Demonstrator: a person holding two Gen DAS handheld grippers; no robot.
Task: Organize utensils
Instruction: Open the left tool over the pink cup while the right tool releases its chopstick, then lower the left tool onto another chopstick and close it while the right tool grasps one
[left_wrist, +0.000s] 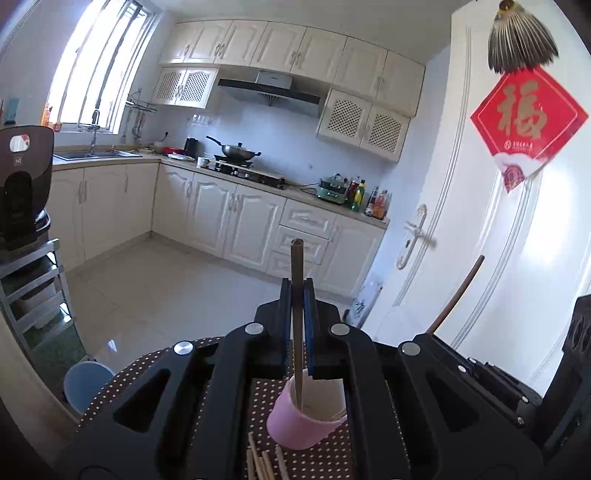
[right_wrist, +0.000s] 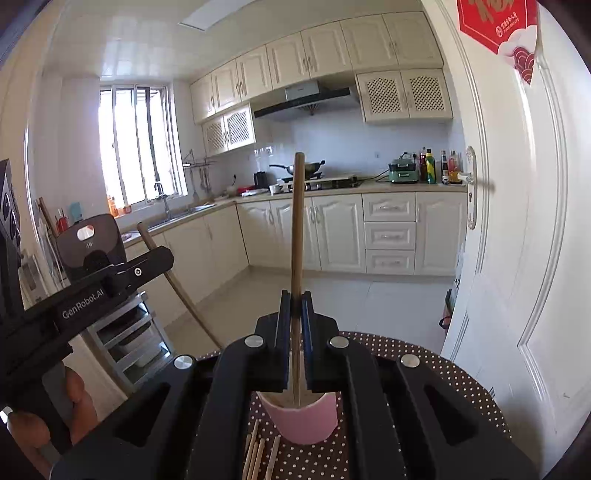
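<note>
- Loose chopsticks (right_wrist: 258, 458) are lying on the dotted tablecloth (right_wrist: 443, 373), nearest the cameras, just beside a pink cup (right_wrist: 306, 421).
- The left gripper (left_wrist: 297, 295) is clamping a dark chopstick (left_wrist: 296, 280) upright, its lower tip reaching into the pink cup.
- The right gripper (right_wrist: 295, 306) is pinching a light wooden chopstick (right_wrist: 297, 221) the same way, tip inside the cup.
- A person's hand (right_wrist: 48, 417) is gripping the left tool's handle.
- Beyond, cream cabinets (right_wrist: 332, 232) and a wok (left_wrist: 236, 149) on the stove are lining the far kitchen wall.
</note>
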